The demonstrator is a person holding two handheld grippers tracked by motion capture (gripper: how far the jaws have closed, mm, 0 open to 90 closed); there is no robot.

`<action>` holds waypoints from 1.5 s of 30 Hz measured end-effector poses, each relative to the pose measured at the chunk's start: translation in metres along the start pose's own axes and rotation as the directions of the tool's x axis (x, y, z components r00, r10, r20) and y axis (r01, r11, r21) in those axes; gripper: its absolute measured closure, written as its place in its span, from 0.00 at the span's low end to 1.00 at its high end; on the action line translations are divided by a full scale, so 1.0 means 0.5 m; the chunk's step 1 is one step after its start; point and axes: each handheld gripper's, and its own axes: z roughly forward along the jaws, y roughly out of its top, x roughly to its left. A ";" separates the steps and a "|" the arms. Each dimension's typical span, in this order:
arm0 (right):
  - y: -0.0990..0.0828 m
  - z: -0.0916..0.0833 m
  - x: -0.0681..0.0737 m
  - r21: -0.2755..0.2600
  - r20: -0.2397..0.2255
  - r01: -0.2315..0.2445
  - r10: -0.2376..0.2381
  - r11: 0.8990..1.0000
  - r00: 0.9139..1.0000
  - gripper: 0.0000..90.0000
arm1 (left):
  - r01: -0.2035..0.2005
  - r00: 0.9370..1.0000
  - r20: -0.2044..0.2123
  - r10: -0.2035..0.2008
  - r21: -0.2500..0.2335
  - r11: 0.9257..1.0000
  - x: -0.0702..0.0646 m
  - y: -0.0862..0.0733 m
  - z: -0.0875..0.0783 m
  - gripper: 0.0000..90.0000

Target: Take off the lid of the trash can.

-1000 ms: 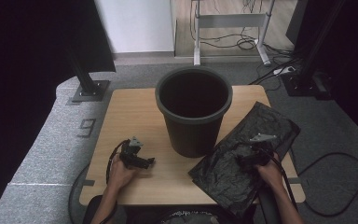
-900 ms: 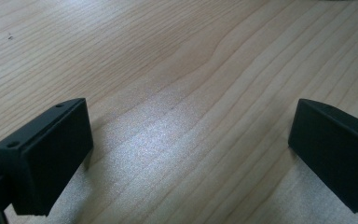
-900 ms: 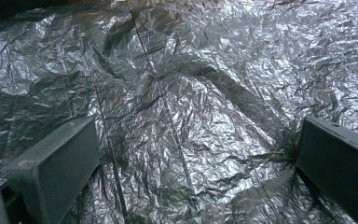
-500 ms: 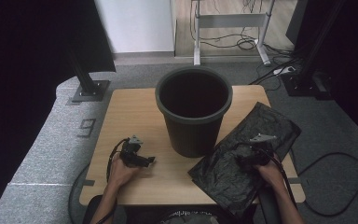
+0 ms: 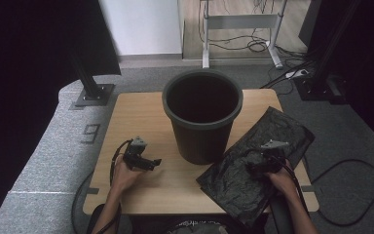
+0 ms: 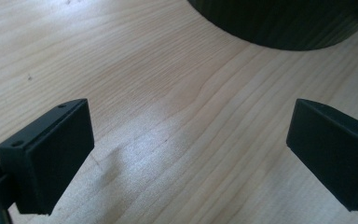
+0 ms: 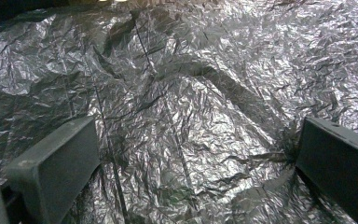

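Note:
A tall black waste bin (image 5: 202, 114) stands upright in the middle of the wooden table (image 5: 136, 122). To its right lies a flat, crumpled black plastic bag (image 5: 277, 134), hanging a little over the table's front edge. My right gripper (image 5: 254, 168) rests low on the bag, open, and its jaws straddle a raised fold of the bag (image 7: 191, 121). My left gripper (image 5: 153, 163) is open just above bare wood left of the bin, pointing toward the bin's base (image 6: 279, 23). Nothing lies between its jaws.
A dark monitor stand base (image 5: 95, 93) sits on the grey floor behind the table's left corner. Cables (image 5: 350, 190) lie on the floor to the right. A metal frame (image 5: 241, 29) stands behind the table.
The right gripper has shifted slightly down and left on the bag. The left gripper, bin and bag look unchanged.

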 end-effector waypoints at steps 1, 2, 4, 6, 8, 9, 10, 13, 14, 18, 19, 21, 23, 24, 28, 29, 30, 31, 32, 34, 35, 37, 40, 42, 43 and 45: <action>0.000 0.000 0.000 0.000 0.000 0.001 -0.001 1.000 1.000 0.00 | -0.003 1.000 0.005 0.003 0.001 1.000 0.001 0.003 -0.002 0.00; 0.000 0.000 0.000 0.000 0.000 0.000 0.000 1.000 1.000 0.00 | -0.003 1.000 0.007 0.003 0.001 1.000 0.001 0.006 -0.004 0.01; -0.001 0.000 0.001 -0.001 0.001 0.000 0.000 1.000 1.000 0.00 | -0.001 1.000 0.011 0.001 -0.001 1.000 0.004 0.010 -0.007 0.01; -0.001 -0.001 0.001 -0.001 0.002 -0.001 0.001 1.000 1.000 0.00 | -0.006 1.000 0.006 0.006 0.004 1.000 0.006 0.015 -0.011 0.01; -0.002 -0.002 0.002 -0.001 0.003 -0.002 0.002 1.000 1.000 0.00 | -0.015 1.000 -0.001 0.015 0.014 1.000 0.009 0.022 -0.014 0.01; -0.002 -0.002 0.002 -0.001 0.003 -0.002 0.002 1.000 1.000 0.00 | -0.019 1.000 -0.006 0.020 0.017 1.000 0.010 0.026 -0.017 0.01; -0.002 -0.002 0.002 -0.001 0.003 -0.003 0.003 1.000 1.000 0.00 | -0.025 1.000 -0.009 0.025 0.017 1.000 0.010 0.031 -0.020 0.01; -0.002 -0.002 0.002 -0.001 0.002 -0.003 0.003 1.000 1.000 0.00 | -0.032 0.999 -0.008 0.032 0.010 0.999 0.013 0.049 -0.032 0.02; -0.002 -0.002 0.003 -0.001 0.002 -0.002 0.002 1.000 1.000 0.00 | -0.034 0.999 -0.004 0.034 0.005 0.999 0.014 0.056 -0.037 0.02; -0.002 -0.002 0.003 -0.001 0.000 -0.001 0.001 1.000 1.000 0.00 | -0.057 0.998 -0.010 0.057 0.002 0.998 0.014 0.086 -0.051 0.03; -0.002 -0.002 0.003 -0.001 0.000 0.000 0.000 1.000 1.000 0.00 | -0.067 0.998 -0.011 0.067 0.004 0.998 0.014 0.094 -0.054 0.03; -0.003 -0.002 0.003 -0.002 -0.001 0.001 -0.001 1.000 1.000 0.00 | -0.077 0.997 -0.013 0.077 0.001 0.997 0.014 0.108 -0.061 0.04; -0.003 -0.002 0.003 -0.002 -0.001 0.001 -0.001 1.000 1.000 0.00 | -0.082 0.997 -0.007 0.082 -0.007 0.997 0.014 0.122 -0.068 0.05; -0.003 -0.003 0.003 -0.002 -0.001 0.002 -0.002 1.000 1.000 0.00 | -0.084 0.996 -0.003 0.084 -0.014 0.996 0.015 0.129 -0.071 0.06; -0.003 -0.003 0.003 -0.001 -0.002 0.003 -0.003 1.000 1.000 0.00 | -0.083 0.996 0.012 0.083 -0.030 0.996 0.019 0.156 -0.084 0.07; -0.003 -0.003 0.003 -0.001 -0.002 0.003 -0.003 1.000 1.000 0.00 | -0.083 0.996 0.013 0.084 -0.031 0.996 0.020 0.163 -0.087 0.08; -0.003 -0.003 0.003 -0.001 -0.002 0.003 -0.003 1.000 1.000 0.00 | -0.081 0.997 0.011 0.082 -0.028 0.996 0.021 0.170 -0.090 0.08; -0.003 -0.003 0.003 -0.001 -0.002 0.003 -0.003 1.000 1.000 0.00 | -0.082 0.997 0.008 0.082 -0.033 0.996 0.022 0.176 -0.092 0.08; -0.003 -0.003 0.003 0.000 -0.002 0.004 -0.004 1.000 1.000 0.00 | -0.084 0.996 0.008 0.084 -0.036 0.996 0.024 0.182 -0.095 0.08; -0.003 -0.003 0.003 0.000 -0.002 0.004 -0.004 1.000 1.000 0.00 | -0.083 0.997 0.005 0.083 -0.039 0.996 0.027 0.193 -0.100 0.08; -0.003 -0.003 0.003 0.000 -0.002 0.004 -0.004 1.000 1.000 0.00 | -0.085 0.996 0.003 0.085 -0.037 0.996 0.028 0.199 -0.103 0.08; -0.003 -0.003 0.003 0.000 -0.002 0.004 -0.004 1.000 1.000 0.00 | -0.086 0.996 0.002 0.086 -0.039 0.996 0.032 0.211 -0.109 0.08; -0.003 -0.003 0.003 0.000 -0.002 0.004 -0.004 1.000 1.000 0.00 | -0.090 0.996 -0.005 0.090 -0.038 0.995 0.037 0.230 -0.119 0.08; -0.003 -0.003 0.003 0.000 -0.002 0.003 -0.003 1.000 1.000 0.00 | -0.093 0.996 -0.014 0.092 -0.039 0.995 0.041 0.243 -0.126 0.08; -0.003 -0.003 0.003 0.000 -0.002 0.003 -0.003 1.000 1.000 0.00 | -0.094 0.995 -0.019 0.093 -0.039 0.995 0.043 0.249 -0.130 0.08; -0.003 -0.003 0.003 0.000 -0.002 0.003 -0.003 1.000 1.000 0.00 | -0.092 0.996 -0.024 0.091 -0.038 0.995 0.048 0.262 -0.138 0.08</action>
